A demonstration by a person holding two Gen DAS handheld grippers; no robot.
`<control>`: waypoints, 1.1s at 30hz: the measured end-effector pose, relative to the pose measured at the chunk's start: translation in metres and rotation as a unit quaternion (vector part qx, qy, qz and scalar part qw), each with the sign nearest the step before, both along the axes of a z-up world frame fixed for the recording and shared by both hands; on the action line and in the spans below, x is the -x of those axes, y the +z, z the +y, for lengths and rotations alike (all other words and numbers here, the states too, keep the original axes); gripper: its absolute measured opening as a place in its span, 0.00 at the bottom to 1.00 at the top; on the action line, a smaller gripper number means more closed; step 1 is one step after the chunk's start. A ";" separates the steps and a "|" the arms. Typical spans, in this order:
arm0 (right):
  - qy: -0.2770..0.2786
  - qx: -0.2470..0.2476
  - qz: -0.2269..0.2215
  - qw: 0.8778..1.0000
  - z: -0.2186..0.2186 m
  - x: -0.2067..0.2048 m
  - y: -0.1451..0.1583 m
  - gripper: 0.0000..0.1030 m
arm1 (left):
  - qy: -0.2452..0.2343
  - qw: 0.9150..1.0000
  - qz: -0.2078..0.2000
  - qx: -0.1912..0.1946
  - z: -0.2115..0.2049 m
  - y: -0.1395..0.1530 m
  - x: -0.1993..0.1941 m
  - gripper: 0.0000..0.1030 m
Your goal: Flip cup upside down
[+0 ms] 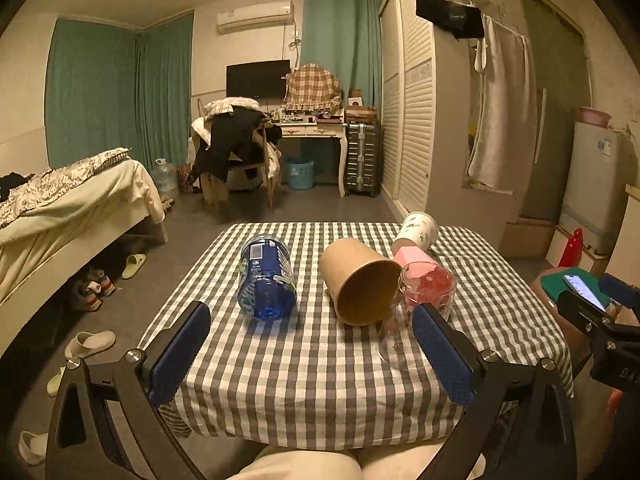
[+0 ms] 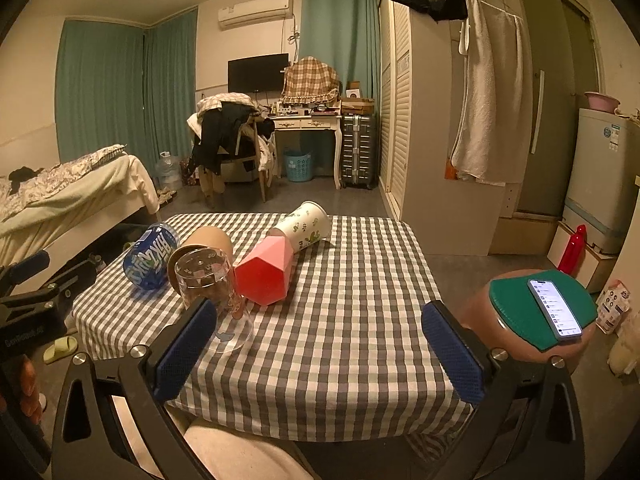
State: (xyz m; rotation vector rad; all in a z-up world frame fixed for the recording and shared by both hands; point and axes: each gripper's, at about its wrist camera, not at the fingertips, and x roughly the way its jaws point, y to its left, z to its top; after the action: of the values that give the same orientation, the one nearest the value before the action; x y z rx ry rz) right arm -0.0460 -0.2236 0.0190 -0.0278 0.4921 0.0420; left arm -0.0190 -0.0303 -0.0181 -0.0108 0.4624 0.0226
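Observation:
Several cups lie on their sides on the checked table (image 1: 320,380): a blue printed cup (image 1: 266,276), a brown paper cup (image 1: 360,280), a clear glass cup (image 1: 424,292), a pink faceted cup (image 2: 266,272) and a white leaf-print cup (image 1: 416,232). My left gripper (image 1: 312,348) is open and empty, near the table's front edge, its right finger just in front of the glass cup. My right gripper (image 2: 320,348) is open and empty, its left finger beside the glass cup (image 2: 212,288). In the right wrist view the blue cup (image 2: 150,260) and brown cup (image 2: 204,240) lie at the left.
A stool with a green pad (image 2: 532,312) and a phone (image 2: 554,308) stands right of the table. A bed (image 1: 60,208) is at the left, with shoes (image 1: 90,344) on the floor. A wardrobe (image 1: 424,120) and fridge (image 1: 600,180) stand at the right.

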 end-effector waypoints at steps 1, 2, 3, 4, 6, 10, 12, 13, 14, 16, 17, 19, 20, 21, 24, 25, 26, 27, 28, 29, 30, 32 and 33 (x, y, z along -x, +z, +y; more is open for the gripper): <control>0.000 0.000 0.000 1.000 0.000 0.000 0.000 1.00 | 0.000 1.000 0.001 0.001 0.000 -0.001 0.000 1.00; 0.001 0.001 0.000 1.000 0.000 0.000 0.000 1.00 | 0.000 1.000 0.002 0.002 -0.001 -0.001 -0.001 1.00; 0.001 0.001 0.000 1.000 0.000 0.000 0.000 1.00 | 0.000 1.000 0.004 0.004 -0.001 -0.002 -0.001 1.00; 0.000 0.002 0.000 1.000 0.000 0.000 0.000 1.00 | 0.000 1.000 0.006 0.004 -0.002 -0.002 -0.002 1.00; 0.000 0.002 0.000 1.000 0.001 0.000 0.000 1.00 | 0.000 1.000 0.007 0.004 -0.003 -0.003 -0.003 1.00; 0.000 0.005 0.002 1.000 0.002 -0.002 -0.001 1.00 | 0.000 1.000 0.007 0.005 -0.003 -0.002 -0.003 1.00; 0.000 0.006 0.003 1.000 0.003 -0.003 -0.002 1.00 | 0.001 1.000 0.007 0.005 -0.003 -0.002 -0.003 1.00; 0.001 0.007 0.004 1.000 0.004 -0.004 -0.001 1.00 | 0.002 1.000 0.007 0.006 -0.002 -0.003 -0.004 1.00; 0.001 0.007 0.004 1.000 0.004 -0.004 -0.001 1.00 | 0.002 1.000 0.008 0.006 -0.002 -0.004 -0.004 1.00; 0.001 0.007 0.005 1.000 0.004 -0.005 -0.001 1.00 | 0.002 1.000 0.006 0.007 -0.002 -0.003 -0.005 1.00; 0.001 0.007 0.005 1.000 0.004 -0.004 -0.001 1.00 | 0.004 1.000 0.006 0.005 -0.002 -0.003 -0.004 1.00; 0.001 0.007 0.006 1.000 0.005 -0.005 -0.001 1.00 | 0.009 1.000 0.002 0.000 -0.003 -0.004 -0.005 1.00; 0.001 0.008 0.006 1.000 0.005 -0.005 -0.002 1.00 | 0.009 1.000 0.002 -0.002 -0.004 -0.005 -0.005 1.00; 0.001 0.008 0.006 1.000 0.005 -0.005 -0.002 1.00 | 0.009 1.000 0.003 -0.002 -0.004 -0.005 -0.005 1.00; 0.001 0.008 0.008 1.000 0.006 -0.004 -0.002 1.00 | 0.007 1.000 0.006 0.004 -0.004 -0.007 -0.005 1.00; 0.001 0.008 0.008 1.000 0.006 -0.004 -0.002 1.00 | 0.008 1.000 0.006 0.005 -0.003 -0.007 -0.005 1.00; 0.001 0.008 0.008 1.000 0.006 -0.004 -0.002 1.00 | 0.008 1.000 0.005 0.004 -0.003 -0.007 -0.005 1.00; 0.001 0.008 0.008 1.000 0.006 -0.004 -0.002 1.00 | 0.009 1.000 0.005 0.004 -0.003 -0.007 -0.006 1.00; 0.001 0.008 0.008 1.000 0.006 -0.004 -0.002 1.00 | 0.010 1.000 0.005 0.003 -0.002 -0.007 -0.004 1.00; 0.001 0.008 0.008 1.000 0.006 -0.004 -0.002 1.00 | 0.010 1.000 0.005 0.003 -0.002 -0.007 -0.004 1.00; 0.001 0.008 0.008 1.000 0.006 -0.004 -0.002 1.00 | 0.010 1.000 0.006 0.004 -0.002 -0.008 -0.004 1.00; 0.002 0.008 0.008 1.000 0.006 -0.004 -0.003 1.00 | 0.009 1.000 0.006 0.005 -0.002 -0.008 -0.003 1.00; 0.002 0.008 0.009 1.000 0.006 -0.005 -0.002 1.00 | 0.010 1.000 0.006 0.005 -0.002 -0.008 -0.003 1.00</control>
State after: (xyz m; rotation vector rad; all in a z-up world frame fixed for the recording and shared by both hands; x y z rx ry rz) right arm -0.0415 -0.2180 0.0167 -0.0447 0.5095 0.0415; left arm -0.0159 -0.0323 -0.0261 -0.0240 0.4751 0.0394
